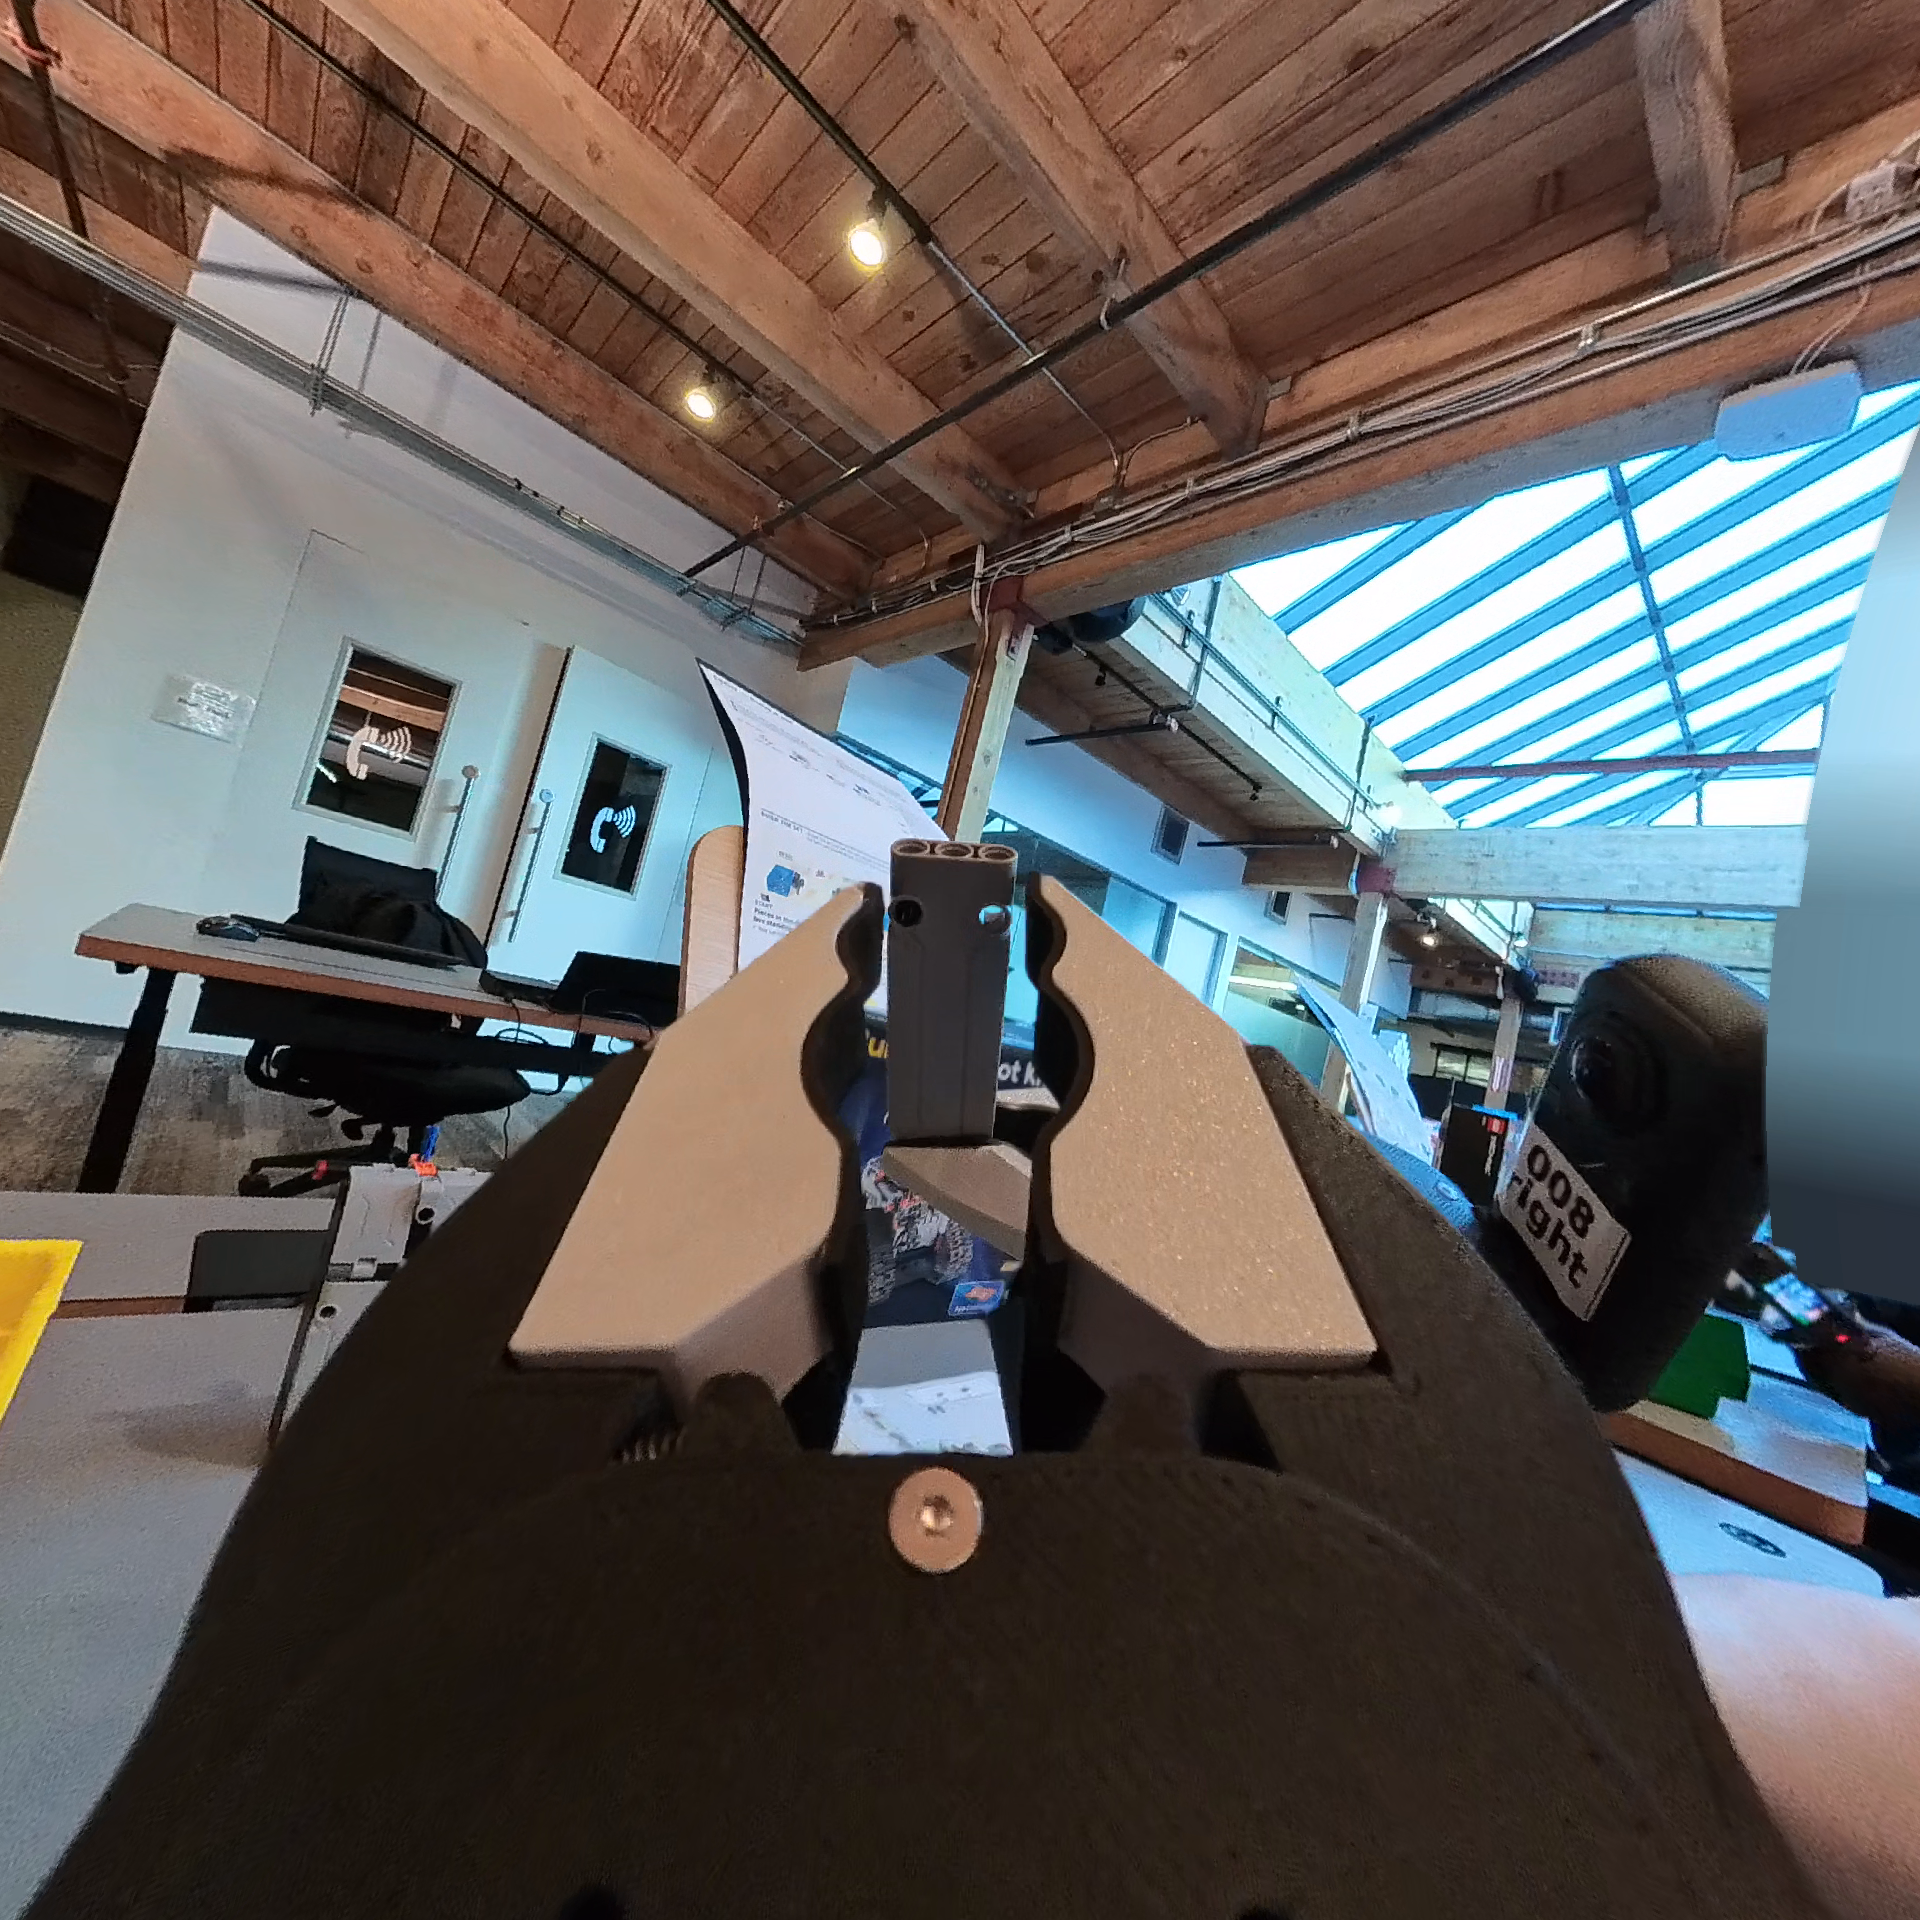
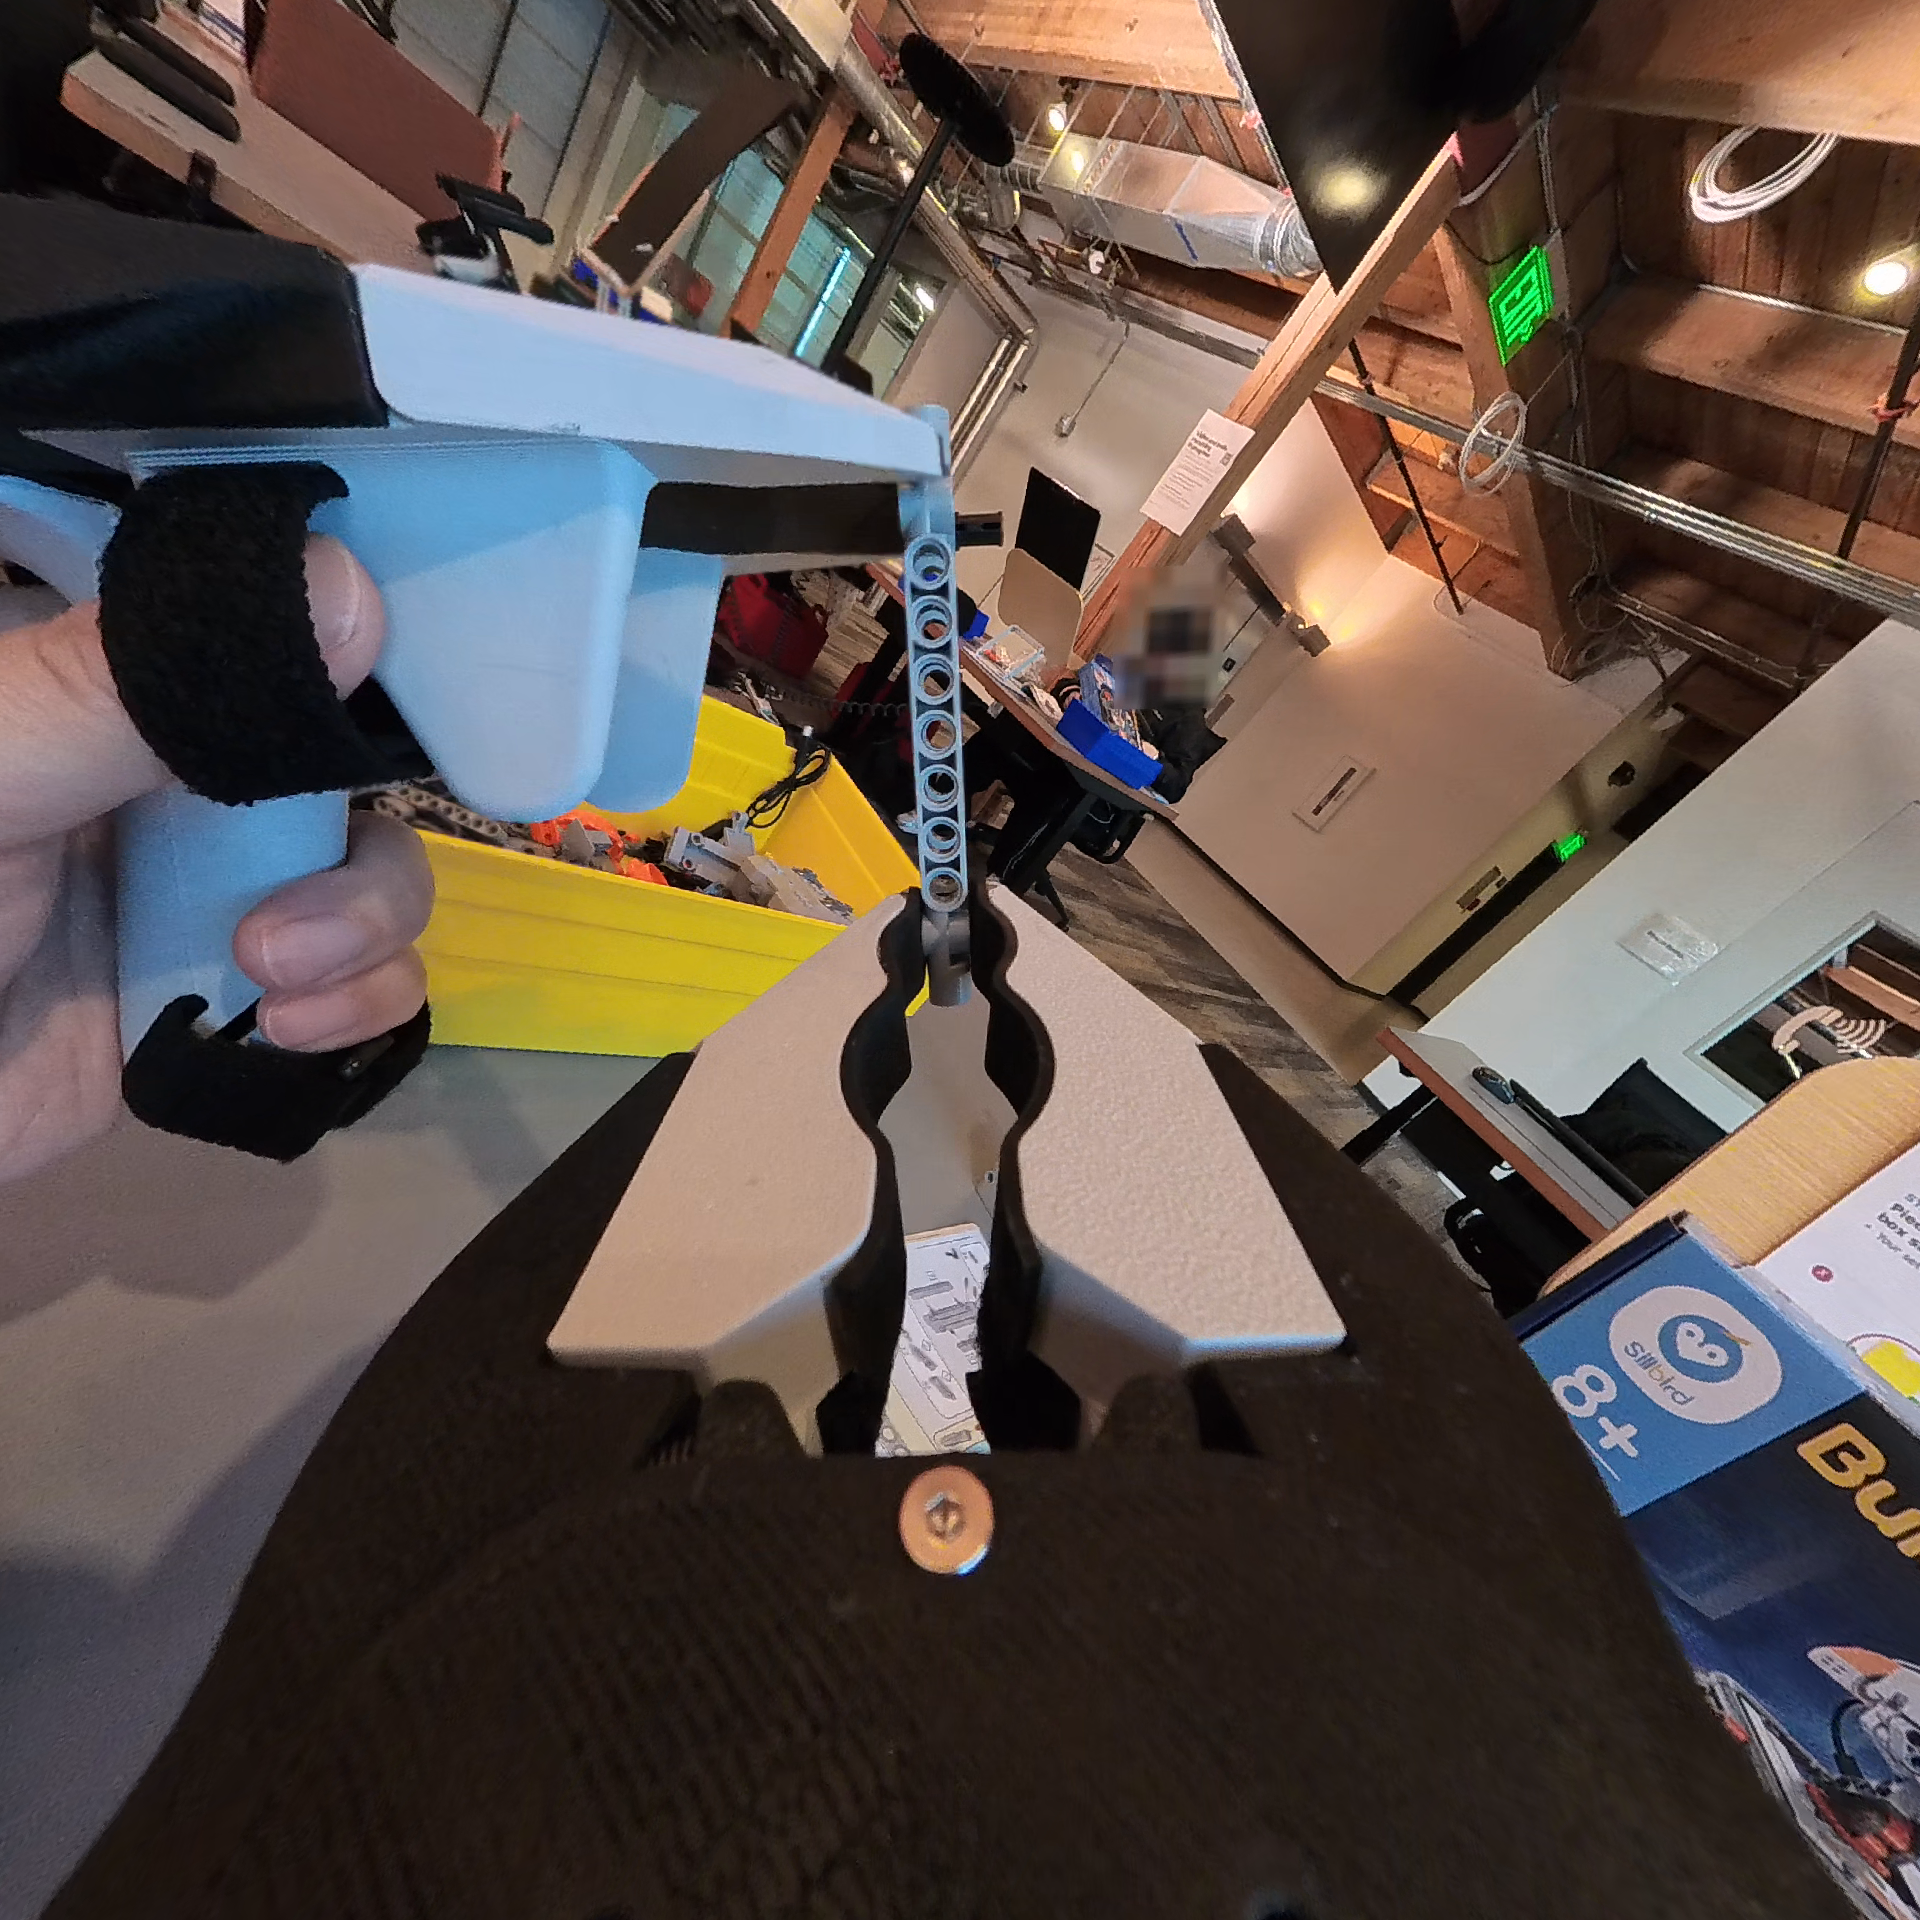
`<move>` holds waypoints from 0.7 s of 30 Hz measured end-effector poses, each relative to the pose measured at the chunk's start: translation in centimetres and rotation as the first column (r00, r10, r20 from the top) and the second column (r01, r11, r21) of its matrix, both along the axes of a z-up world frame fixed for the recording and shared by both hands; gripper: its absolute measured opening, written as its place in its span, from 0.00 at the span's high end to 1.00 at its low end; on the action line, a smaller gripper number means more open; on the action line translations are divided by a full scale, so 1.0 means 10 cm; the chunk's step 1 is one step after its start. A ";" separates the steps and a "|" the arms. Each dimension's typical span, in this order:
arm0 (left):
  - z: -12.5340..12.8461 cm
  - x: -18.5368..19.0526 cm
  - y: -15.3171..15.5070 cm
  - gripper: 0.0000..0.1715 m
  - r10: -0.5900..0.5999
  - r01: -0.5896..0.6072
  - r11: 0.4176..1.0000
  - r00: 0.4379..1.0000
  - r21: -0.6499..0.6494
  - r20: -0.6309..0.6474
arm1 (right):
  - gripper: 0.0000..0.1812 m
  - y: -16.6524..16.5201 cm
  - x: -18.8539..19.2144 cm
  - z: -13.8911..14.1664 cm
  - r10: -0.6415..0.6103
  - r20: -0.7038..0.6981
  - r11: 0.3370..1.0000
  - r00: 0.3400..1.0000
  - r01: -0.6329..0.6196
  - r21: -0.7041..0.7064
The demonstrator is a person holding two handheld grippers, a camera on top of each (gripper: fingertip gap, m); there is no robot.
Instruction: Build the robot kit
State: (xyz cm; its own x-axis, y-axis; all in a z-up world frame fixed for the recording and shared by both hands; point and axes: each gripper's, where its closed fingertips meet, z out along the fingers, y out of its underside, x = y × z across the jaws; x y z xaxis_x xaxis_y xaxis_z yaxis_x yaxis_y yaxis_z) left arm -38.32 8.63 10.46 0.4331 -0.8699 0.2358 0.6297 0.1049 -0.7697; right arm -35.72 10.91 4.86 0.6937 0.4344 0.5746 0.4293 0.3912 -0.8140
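Note:
My left gripper (image 1: 951,904) is shut on a grey building piece (image 1: 945,1018) with holes in its end, held upright in the air. In the right wrist view that gripper (image 2: 930,457) comes in from the upper left, held by a hand (image 2: 62,831). A long light-grey beam with several holes (image 2: 935,727) hangs from its tip. My right gripper (image 2: 948,925) is shut on a small dark-grey connector (image 2: 948,961) at the beam's lower end. The right gripper's black camera body (image 1: 1652,1164) shows at the right of the left wrist view.
A yellow bin (image 2: 623,935) of loose parts stands on the grey table (image 2: 208,1351) behind the grippers. A printed instruction sheet (image 2: 940,1340) lies below my right fingers. A blue toy box (image 2: 1766,1455) stands at the right. A desk with a black chair (image 1: 312,966) stands farther off. One gripper's finger ends stand about 7 cm off the other's.

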 end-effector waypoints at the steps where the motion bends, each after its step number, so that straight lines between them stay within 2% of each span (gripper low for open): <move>1: 0.00 0.01 0.01 0.86 0.003 -0.003 1.000 1.000 0.000 -0.003 | 0.96 0.00 0.00 0.00 -0.001 0.004 1.000 1.000 0.001 0.000; 18: -0.02 0.02 0.03 0.87 -0.020 0.020 1.000 0.999 -0.006 -0.042 | 0.96 -0.01 -0.04 -0.03 0.018 0.012 1.000 1.000 -0.018 0.008; 21: 0.00 -0.03 0.05 0.88 -0.035 0.034 0.999 0.999 -0.020 -0.038 | 0.82 -0.01 -0.09 -0.10 0.044 0.007 0.999 0.999 -0.044 -0.027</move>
